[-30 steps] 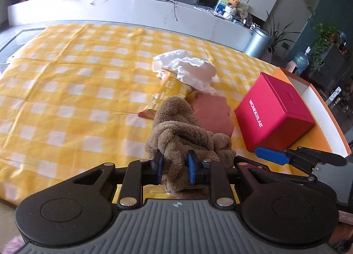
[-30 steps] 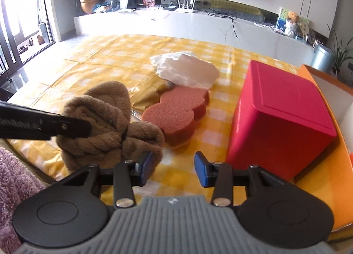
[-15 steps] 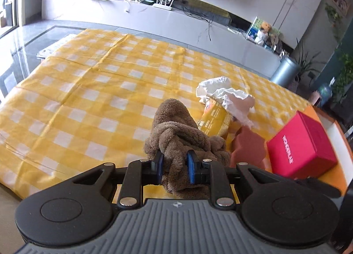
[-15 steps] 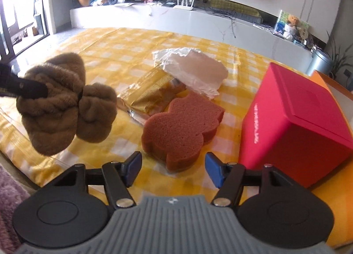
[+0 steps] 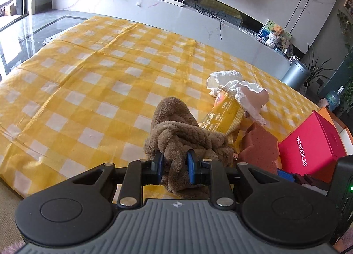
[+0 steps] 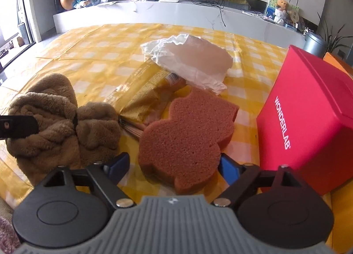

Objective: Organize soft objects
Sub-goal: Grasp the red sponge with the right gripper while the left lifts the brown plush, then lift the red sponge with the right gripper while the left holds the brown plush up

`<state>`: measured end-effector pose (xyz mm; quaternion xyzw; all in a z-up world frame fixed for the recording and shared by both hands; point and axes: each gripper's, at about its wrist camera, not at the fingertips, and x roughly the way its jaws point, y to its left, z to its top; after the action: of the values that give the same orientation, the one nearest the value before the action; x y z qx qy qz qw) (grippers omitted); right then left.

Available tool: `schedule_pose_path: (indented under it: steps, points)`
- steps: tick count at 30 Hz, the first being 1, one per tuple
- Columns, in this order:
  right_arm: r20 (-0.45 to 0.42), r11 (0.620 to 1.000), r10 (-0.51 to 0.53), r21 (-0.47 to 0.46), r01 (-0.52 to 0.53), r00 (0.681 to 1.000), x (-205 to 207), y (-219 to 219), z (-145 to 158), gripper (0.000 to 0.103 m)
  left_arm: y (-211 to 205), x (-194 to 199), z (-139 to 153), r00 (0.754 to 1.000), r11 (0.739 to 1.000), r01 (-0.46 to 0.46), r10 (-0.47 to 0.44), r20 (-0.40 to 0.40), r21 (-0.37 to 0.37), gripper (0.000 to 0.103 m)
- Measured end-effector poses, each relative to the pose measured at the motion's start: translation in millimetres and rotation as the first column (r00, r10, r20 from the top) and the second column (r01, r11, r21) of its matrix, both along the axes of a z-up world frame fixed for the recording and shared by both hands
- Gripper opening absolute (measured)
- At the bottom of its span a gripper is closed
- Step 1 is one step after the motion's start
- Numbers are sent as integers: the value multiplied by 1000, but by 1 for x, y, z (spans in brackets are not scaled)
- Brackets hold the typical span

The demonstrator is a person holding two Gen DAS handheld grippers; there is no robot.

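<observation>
The left gripper [image 5: 174, 166] angles downward, jaws clamped on the brown plush towel [image 5: 176, 134]. The right gripper [image 6: 174, 164] angles downward beside it, jaws just spread wide.

On the yellow checked cloth [image 6: 92, 59] there are one brown plush towel [image 6: 55, 121], one reddish-brown sponge [image 6: 187, 134], one yellow snack packet [image 6: 143, 92], one crumpled white tissue [image 6: 194, 59] and one red box [image 6: 308, 117]. Two grippers are in view.
</observation>
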<state>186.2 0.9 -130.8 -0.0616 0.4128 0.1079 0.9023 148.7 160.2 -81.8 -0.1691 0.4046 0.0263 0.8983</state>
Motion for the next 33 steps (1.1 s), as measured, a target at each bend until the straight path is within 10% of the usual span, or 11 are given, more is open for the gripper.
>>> schedule_pose_path:
  steps: [13, 28, 33]
  points:
    - [15, 999, 27, 26, -27, 1000, -8, -10, 6, 66, 4, -4, -1, 1000, 1000, -6, 6, 7, -20, 25]
    - [263, 985, 160, 14, -169, 952, -69, -29, 92, 66, 4, -42, 38, 994, 998, -59, 58, 91, 8, 11]
    - [198, 989, 131, 48, -143, 971, -76, -44, 84, 66, -1, -45, 39, 1000, 1000, -8, 8, 22, -7, 12]
